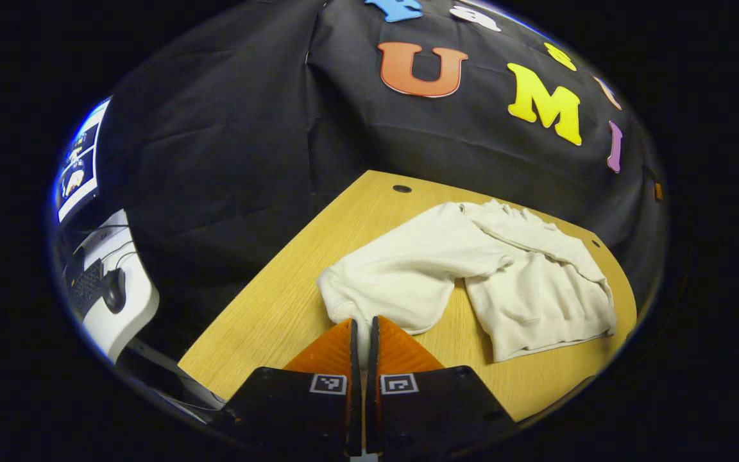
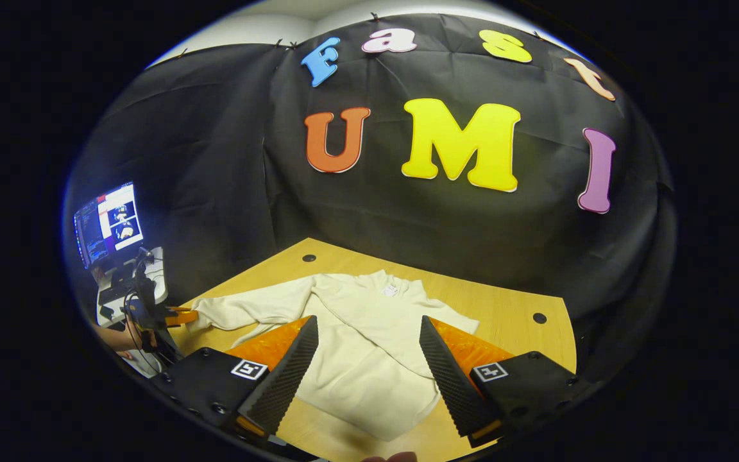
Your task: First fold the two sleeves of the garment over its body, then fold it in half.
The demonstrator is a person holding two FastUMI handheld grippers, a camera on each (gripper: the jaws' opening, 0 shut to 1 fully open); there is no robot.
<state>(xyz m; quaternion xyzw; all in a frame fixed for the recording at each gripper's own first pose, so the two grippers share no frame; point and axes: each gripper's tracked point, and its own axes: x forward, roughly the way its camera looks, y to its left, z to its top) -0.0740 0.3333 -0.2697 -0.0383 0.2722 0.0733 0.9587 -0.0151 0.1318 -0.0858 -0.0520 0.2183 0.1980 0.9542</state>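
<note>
Left gripper view. My left gripper (image 1: 363, 333) has its fingers drawn almost together, with a thin strip of pale cloth pinched between them: the cuff end of the left sleeve (image 1: 408, 269) of the cream long-sleeved knit garment (image 1: 536, 289). The sleeve runs from my fingers up and across to the shoulder. The garment lies on the light wooden bench (image 1: 267, 314), toward its far right part. Its other sleeve (image 1: 530, 234) lies folded across the body, reaching toward the hem. A dark round hole (image 1: 401, 188) sits in the bench near its far edge. At the far left a lit monitor (image 1: 77, 167) stands above a white desk (image 1: 119, 301) carrying a dark keyboard (image 1: 86, 287) and mouse (image 1: 114, 289).

Right gripper view. My right gripper (image 2: 368, 359) has its fingers spread wide, holding nothing, raised above the garment's body (image 2: 369, 359). From here the collar with a small label (image 2: 390, 290) faces the far wall. The left sleeve (image 2: 247, 311) stretches out to the left across the bench (image 2: 510, 321). At its end I see the left gripper (image 2: 180, 316) closed on the cuff, with a hand (image 2: 119, 338) behind it. Two dark holes (image 2: 308, 258) (image 2: 539, 317) mark the bench. The monitor (image 2: 108, 223) glows at the left.
</note>
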